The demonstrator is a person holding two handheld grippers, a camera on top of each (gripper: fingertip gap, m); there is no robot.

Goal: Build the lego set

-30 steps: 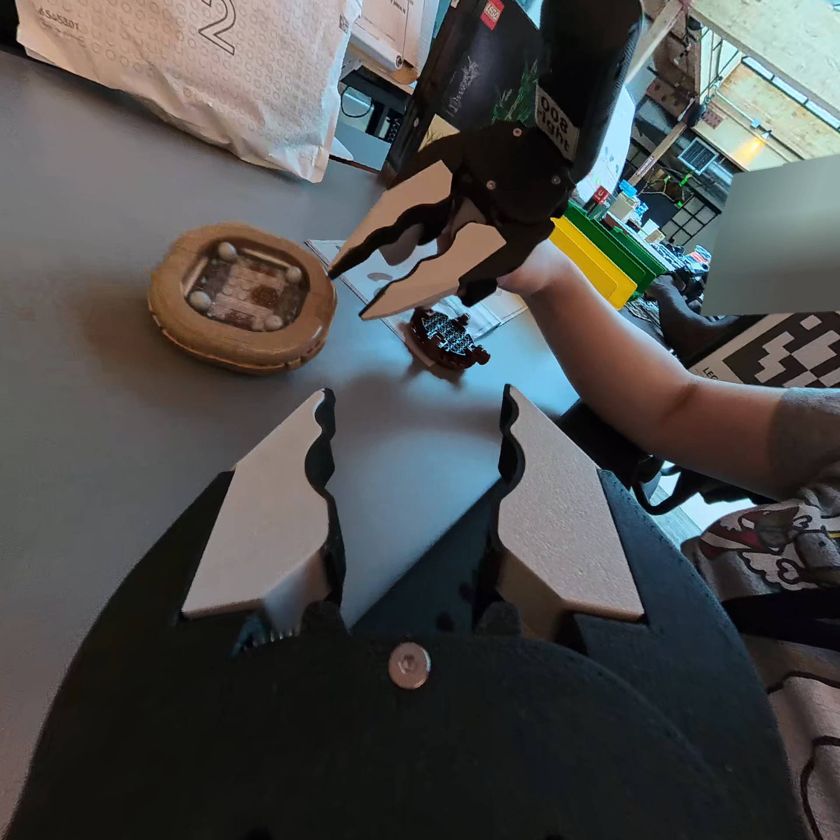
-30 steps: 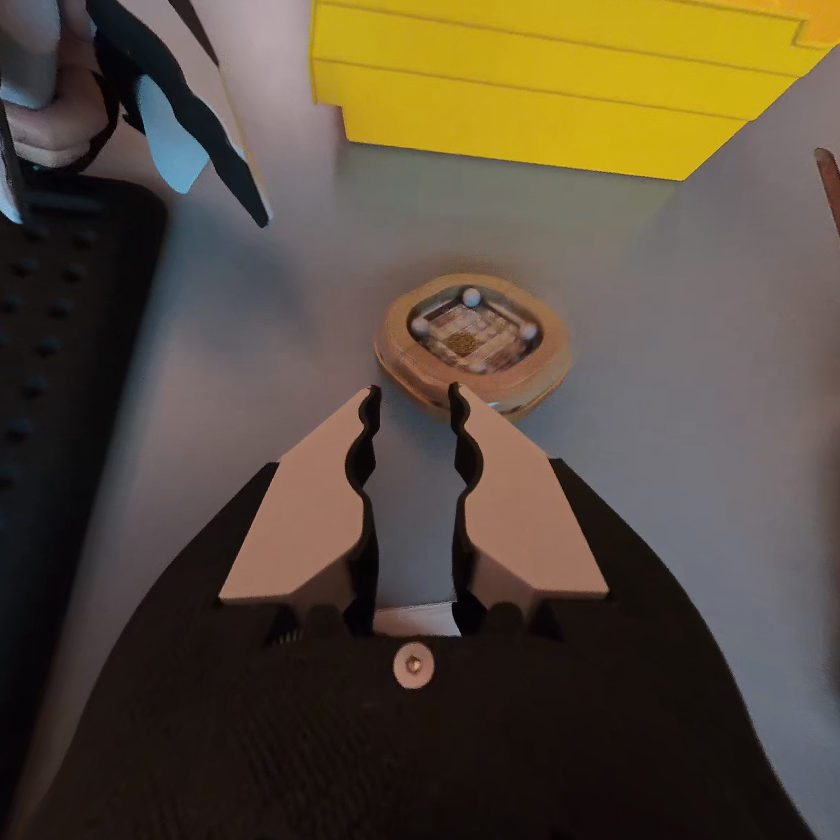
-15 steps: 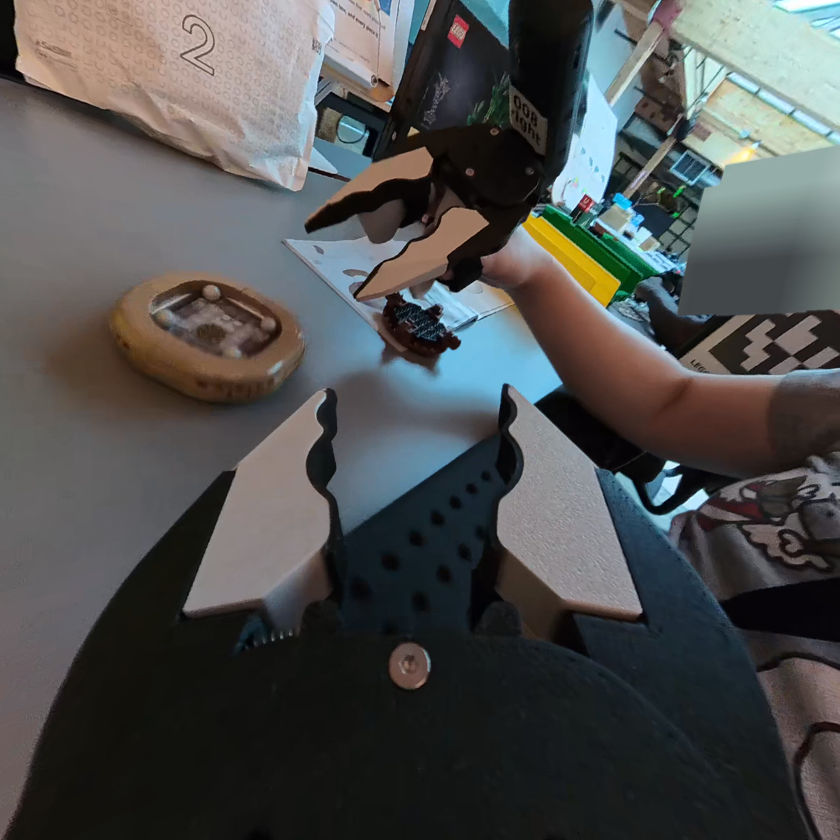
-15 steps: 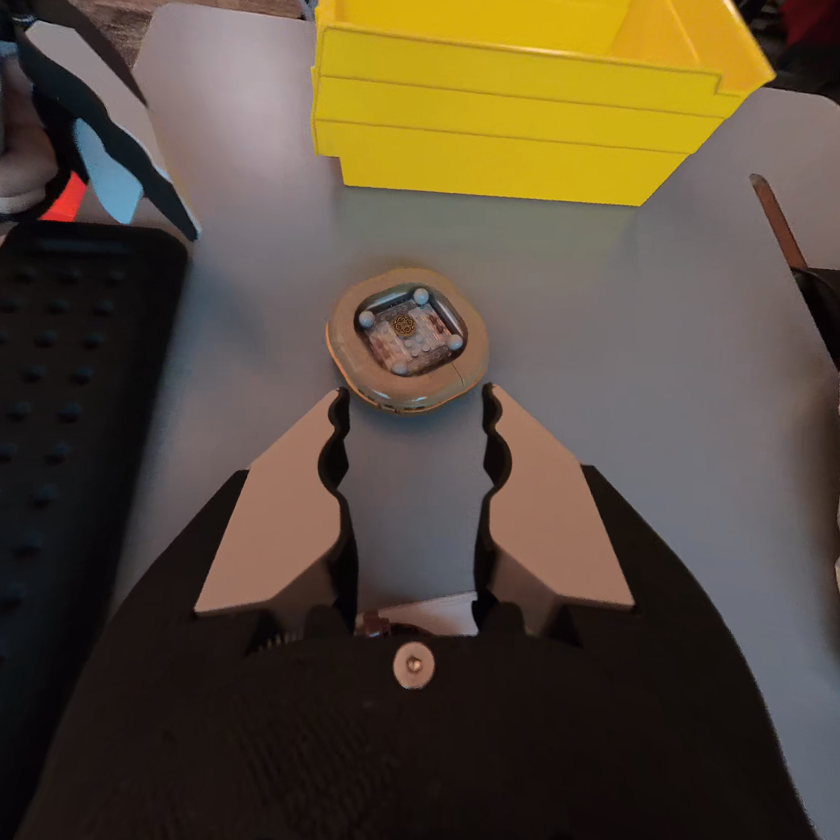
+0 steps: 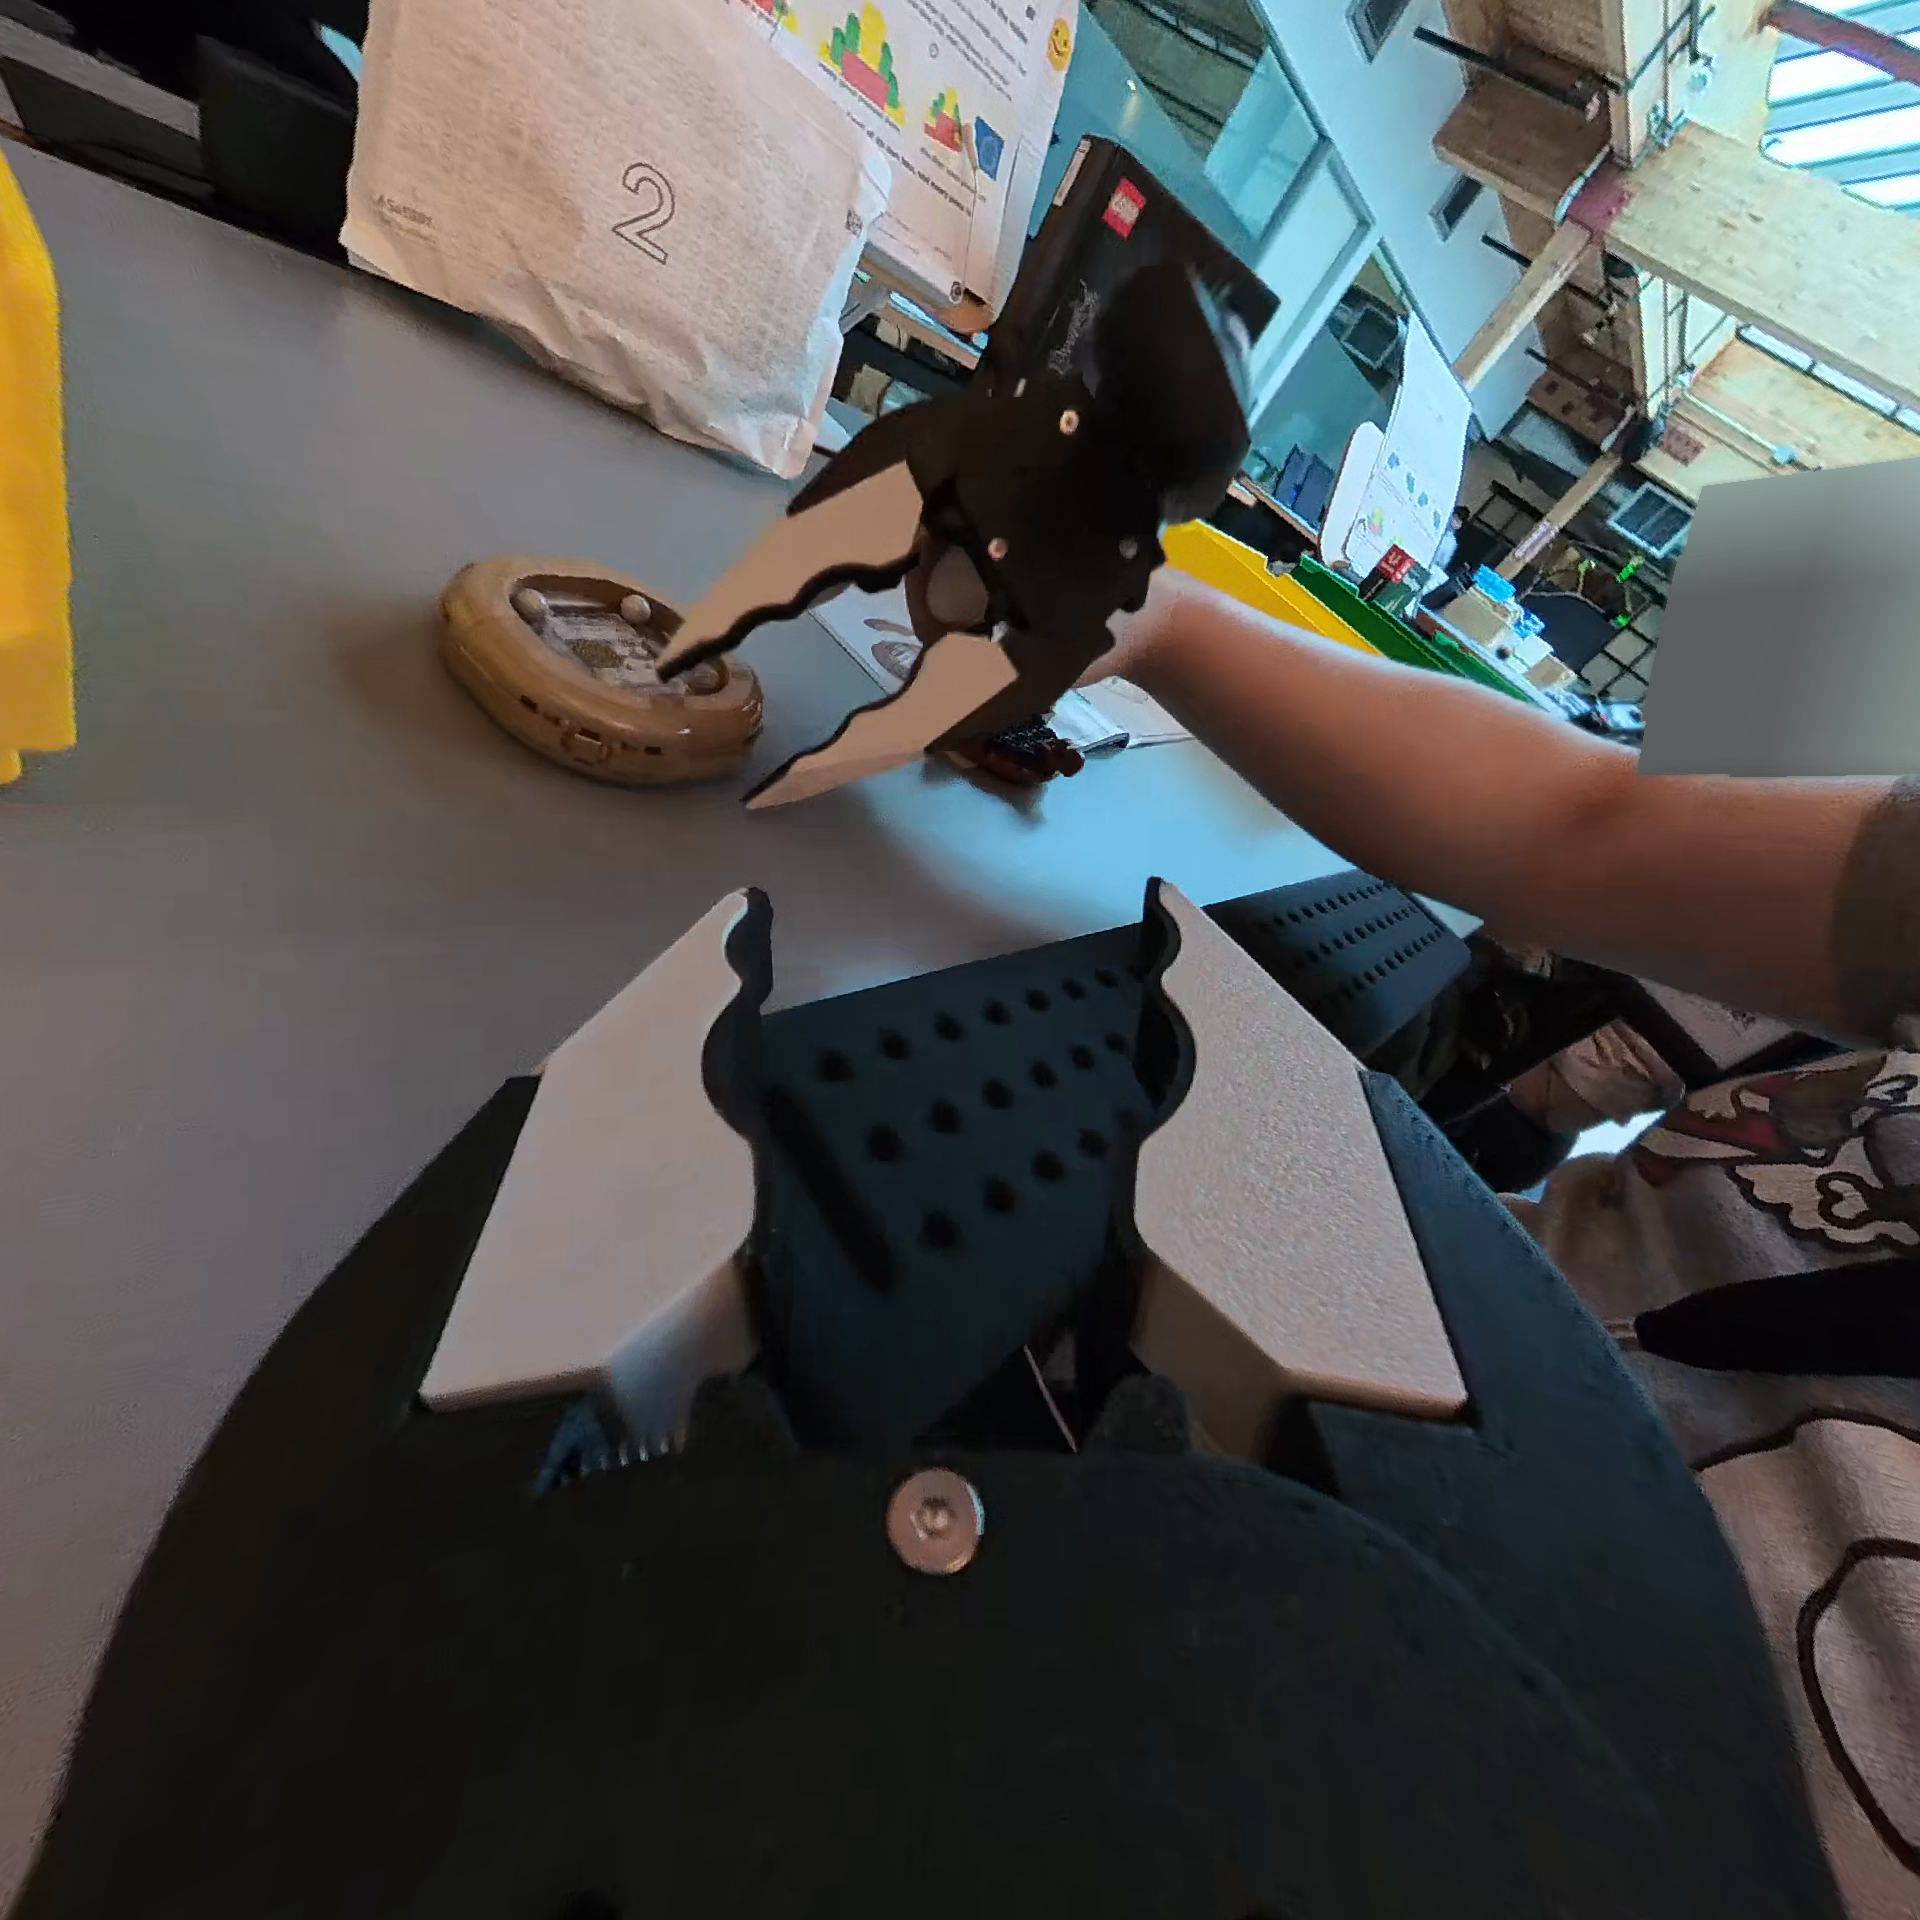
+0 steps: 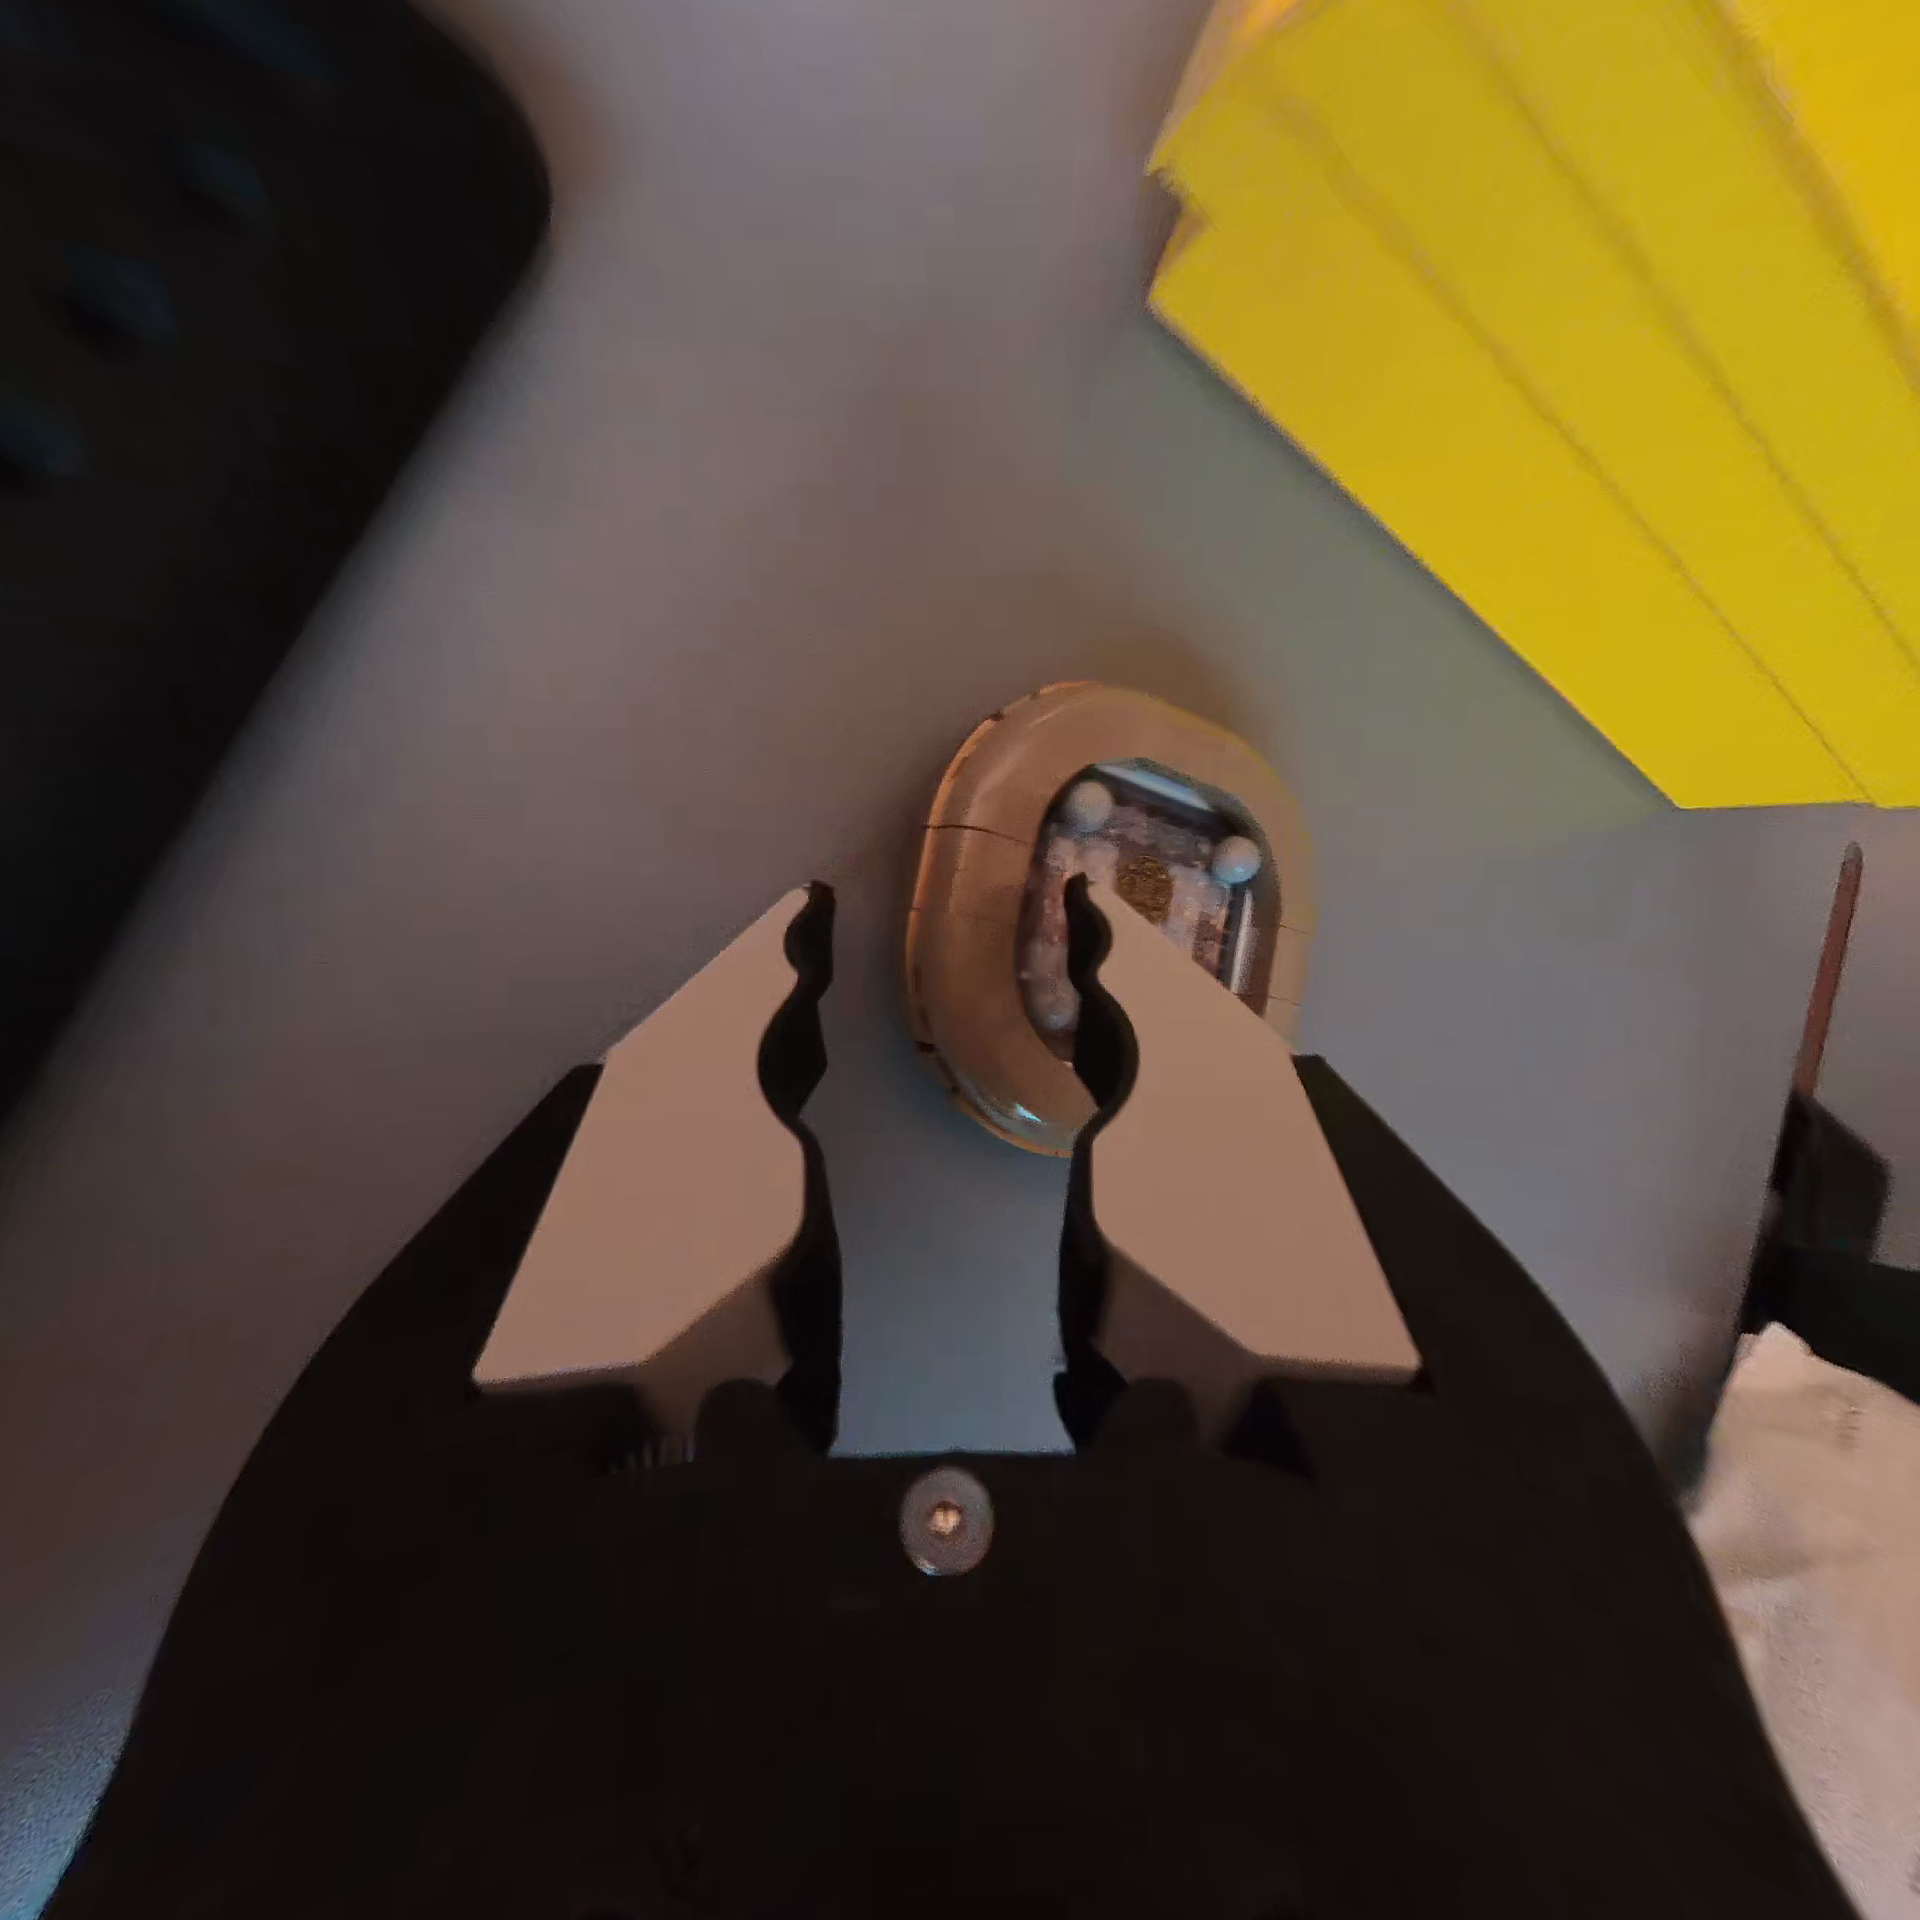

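Left gripper [image 5: 951, 914]: jaws spread, empty, held near over the grey table [image 5: 208, 935].

One round tan brick-built lego base with a studded grey centre [image 5: 597, 670] sits mid-table; likely light, rigid, smooth-rimmed and apt to slide. Best taken across the tan rim.

Right gripper [image 6: 945, 894]: jaws apart, gripping nothing, one finger over the base's centre, the other outside its rim.

One small dark-red lego piece [image 5: 1023, 750] lies farther right.

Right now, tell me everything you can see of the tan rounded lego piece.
The tan rounded lego piece lies flat on the grey table, near the yellow bin. It is a smooth rounded-square ring around a recessed studded middle with pale knobs at the corners. The open right claw straddles its rim; contact is unclear.
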